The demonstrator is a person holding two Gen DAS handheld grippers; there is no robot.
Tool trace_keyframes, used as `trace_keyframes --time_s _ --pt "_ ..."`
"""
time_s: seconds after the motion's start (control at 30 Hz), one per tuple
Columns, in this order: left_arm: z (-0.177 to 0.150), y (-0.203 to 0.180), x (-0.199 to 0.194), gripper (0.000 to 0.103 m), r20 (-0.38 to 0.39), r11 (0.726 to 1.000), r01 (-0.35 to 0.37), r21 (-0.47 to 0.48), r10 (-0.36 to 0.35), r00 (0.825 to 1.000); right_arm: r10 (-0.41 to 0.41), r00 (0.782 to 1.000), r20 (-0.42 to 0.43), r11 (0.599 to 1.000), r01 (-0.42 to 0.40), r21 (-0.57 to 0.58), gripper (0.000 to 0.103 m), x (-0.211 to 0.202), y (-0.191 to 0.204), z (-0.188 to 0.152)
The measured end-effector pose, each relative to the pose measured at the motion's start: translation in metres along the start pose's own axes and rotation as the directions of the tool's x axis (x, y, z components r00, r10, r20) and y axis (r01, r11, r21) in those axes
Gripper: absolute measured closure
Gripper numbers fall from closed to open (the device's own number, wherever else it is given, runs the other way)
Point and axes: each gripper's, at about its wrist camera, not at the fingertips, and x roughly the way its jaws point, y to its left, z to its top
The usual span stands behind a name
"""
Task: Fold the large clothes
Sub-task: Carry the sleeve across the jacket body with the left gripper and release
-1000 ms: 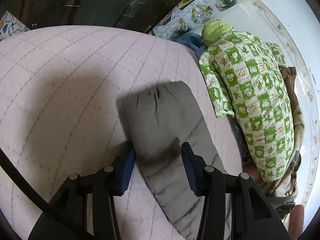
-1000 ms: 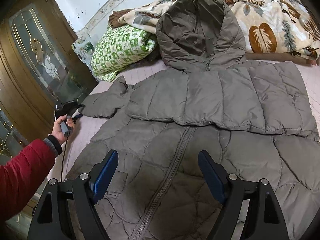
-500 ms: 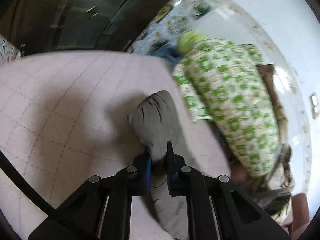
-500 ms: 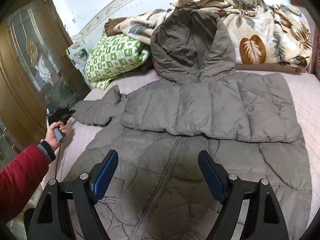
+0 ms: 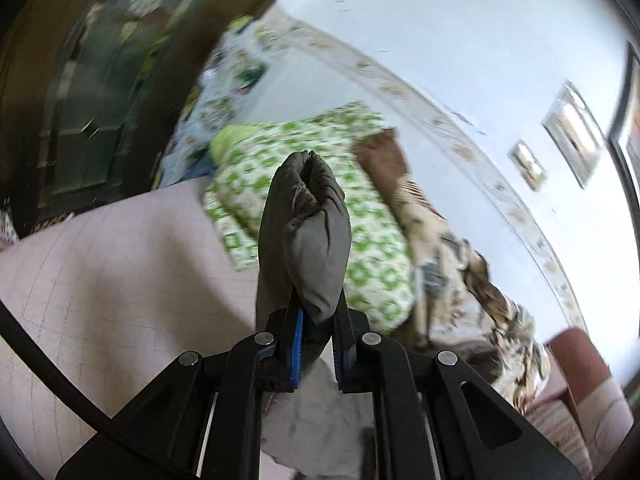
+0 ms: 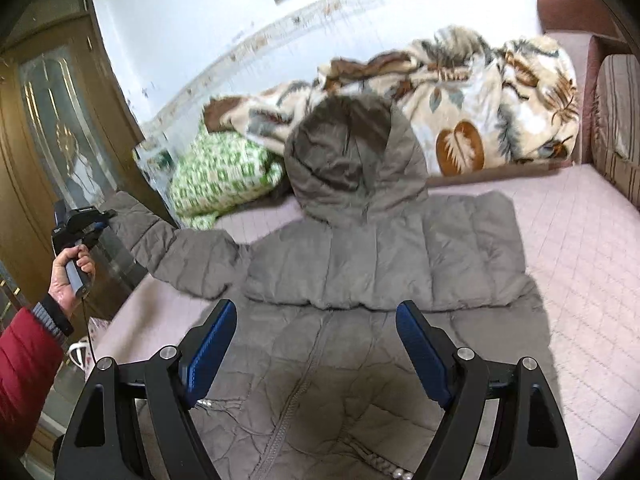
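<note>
Grey puffer jacket (image 6: 360,280) spread on bed (image 6: 580,260); left gripper (image 5: 316,344) clamped on sleeve cuff (image 5: 304,232), lifted; right gripper (image 6: 316,356) jaws apart, empty

a home bedroom: a bed (image 6: 568,264) under a pink quilted cover, a leaf-print blanket (image 6: 480,92) and green checked bedding (image 6: 216,172) heaped against the white wall, and a wooden door (image 6: 52,128) with patterned glass.

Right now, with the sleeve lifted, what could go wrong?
1. The left gripper pinches only the cuff end of the puffy sleeve; it might slip out.
2. Pulling the sleeve could drag the jacket and undo the folded right side.
3. The right gripper hangs open, pinning nothing.
</note>
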Motion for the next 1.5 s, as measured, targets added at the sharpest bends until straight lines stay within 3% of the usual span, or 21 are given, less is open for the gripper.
trace_keyframes --time_s 0.13,0.27,0.33,0.47,0.57,0.67,0.73,0.8,0.93,1.03,1.13,1.27,1.5 --pt "-0.014 -0.052 -0.024 0.092 -0.015 0.996 0.047 0.070 -0.046 0.999 0.032 0.999 0.044 0.999 -0.031 -0.026 0.017 -0.033 0.007 0.008" --pt "-0.033 -0.095 -0.041 0.092 -0.028 0.986 0.089 0.138 -0.086 0.996 0.096 0.995 -0.005 0.995 -0.096 -0.026 0.017 -0.045 0.008 0.001" --pt "-0.041 -0.108 -0.049 0.092 -0.038 0.983 0.104 0.154 -0.099 0.994 0.144 0.989 -0.021 0.990 -0.143 0.013 0.017 -0.050 0.001 -0.011" --pt "-0.051 -0.124 -0.065 0.092 -0.057 0.978 0.130 0.160 -0.123 0.991 0.130 0.990 -0.062 0.988 -0.124 0.088 0.017 -0.059 -0.009 -0.039" --pt "-0.054 -0.131 -0.076 0.092 -0.065 0.974 0.141 0.178 -0.131 0.989 0.229 0.973 -0.033 0.956 -0.218 0.197 0.017 -0.089 -0.010 -0.055" --pt "-0.056 -0.137 -0.085 0.092 -0.075 0.972 0.162 0.171 -0.151 0.986 0.196 0.980 0.036 0.969 -0.199 0.146 0.017 -0.128 0.010 -0.058" --pt "-0.056 -0.140 -0.089 0.092 -0.078 0.971 0.177 0.161 -0.166 0.983 0.100 0.992 0.071 0.995 -0.102 0.018 0.017 -0.149 0.037 -0.059" --pt "-0.057 -0.141 -0.093 0.092 -0.078 0.970 0.191 0.154 -0.181 0.980 0.052 0.995 0.082 0.998 -0.050 -0.025 0.017 -0.153 0.048 -0.058" --pt "-0.058 -0.136 -0.103 0.092 -0.082 0.965 0.221 0.142 -0.211 0.974 -0.005 0.999 0.046 1.000 0.005 -0.017 0.017 -0.149 0.053 -0.055" --pt "-0.057 -0.132 -0.110 0.092 -0.083 0.964 0.223 0.145 -0.213 0.974 0.116 0.992 0.041 0.989 -0.119 0.086 0.017 -0.152 0.057 -0.047" --pt "-0.055 -0.130 -0.112 0.092 -0.084 0.961 0.220 0.168 -0.208 0.975 0.169 0.984 0.057 0.982 -0.174 0.079 0.017 -0.155 0.077 -0.029" --pt "-0.054 -0.135 -0.108 0.092 -0.099 0.955 0.222 0.194 -0.206 0.974 0.236 0.963 0.129 0.970 -0.242 0.034 0.017 -0.179 0.104 -0.003" --pt "-0.054 -0.180 -0.101 0.092 -0.133 0.939 0.238 0.248 -0.210 0.969 0.230 0.941 0.248 0.973 -0.221 -0.062 0.015 -0.209 0.117 0.036"
